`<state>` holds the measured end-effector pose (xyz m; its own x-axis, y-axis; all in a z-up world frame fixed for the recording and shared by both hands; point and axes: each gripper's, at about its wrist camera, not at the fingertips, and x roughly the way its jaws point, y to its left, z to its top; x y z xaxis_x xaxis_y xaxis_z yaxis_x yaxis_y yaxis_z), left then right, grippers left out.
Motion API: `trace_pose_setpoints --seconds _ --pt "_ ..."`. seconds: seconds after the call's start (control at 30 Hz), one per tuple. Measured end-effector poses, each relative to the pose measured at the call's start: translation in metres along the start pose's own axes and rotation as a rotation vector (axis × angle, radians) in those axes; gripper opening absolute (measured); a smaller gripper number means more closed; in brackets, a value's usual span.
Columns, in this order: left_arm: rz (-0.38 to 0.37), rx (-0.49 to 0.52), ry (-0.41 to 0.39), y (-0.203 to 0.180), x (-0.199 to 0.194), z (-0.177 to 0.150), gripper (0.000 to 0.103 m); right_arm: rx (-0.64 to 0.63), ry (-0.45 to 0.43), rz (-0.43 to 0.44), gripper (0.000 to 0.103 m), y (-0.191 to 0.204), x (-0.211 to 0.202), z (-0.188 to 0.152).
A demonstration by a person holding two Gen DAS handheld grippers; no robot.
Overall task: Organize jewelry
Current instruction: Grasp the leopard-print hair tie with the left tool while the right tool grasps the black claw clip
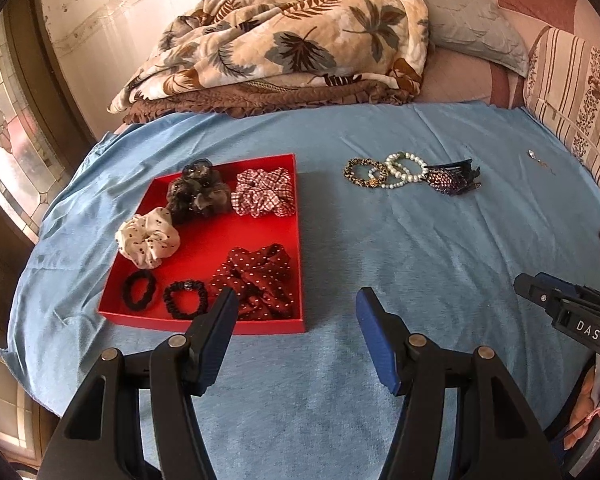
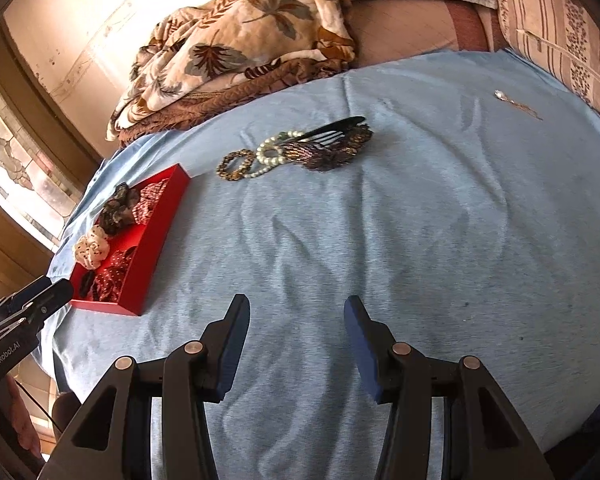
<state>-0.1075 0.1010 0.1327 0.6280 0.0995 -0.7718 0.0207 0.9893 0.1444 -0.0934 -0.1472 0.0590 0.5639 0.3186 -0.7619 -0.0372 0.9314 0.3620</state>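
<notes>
Covering the bed, a blue sheet (image 1: 380,240) lies under 2 spread, empty grippers.

The tray (image 1: 204,320) at the lower left is bright red; in it lie a white scrunchie (image 1: 148,237) with black dots, a dark red scrunchie (image 1: 260,276) with white dots, and a red-and-white checked scrunchie (image 1: 263,192); the cloth (image 1: 400,248) is light blue; the pearl bracelet (image 1: 405,169) is white; the blanket (image 1: 300,36) at the top is cream with grey and brown leaves.

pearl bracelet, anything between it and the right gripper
Nothing visible does. Only bare blue sheet lies between the open right gripper and the pearl bracelet, though a beaded bracelet and hair clip touch it.
</notes>
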Motion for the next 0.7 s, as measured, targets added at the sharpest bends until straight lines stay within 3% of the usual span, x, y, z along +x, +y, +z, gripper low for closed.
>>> trace_pose_setpoints --seconds 0.37,0.7 --pt "-0.054 -0.011 0.026 -0.006 0.021 0.016 0.06 0.024 0.011 -0.011 0.053 -0.017 0.008 0.006" --pt "-0.135 -0.07 0.02 -0.005 0.067 0.082 0.06 0.037 0.012 -0.026 0.053 -0.028 0.019 0.022"
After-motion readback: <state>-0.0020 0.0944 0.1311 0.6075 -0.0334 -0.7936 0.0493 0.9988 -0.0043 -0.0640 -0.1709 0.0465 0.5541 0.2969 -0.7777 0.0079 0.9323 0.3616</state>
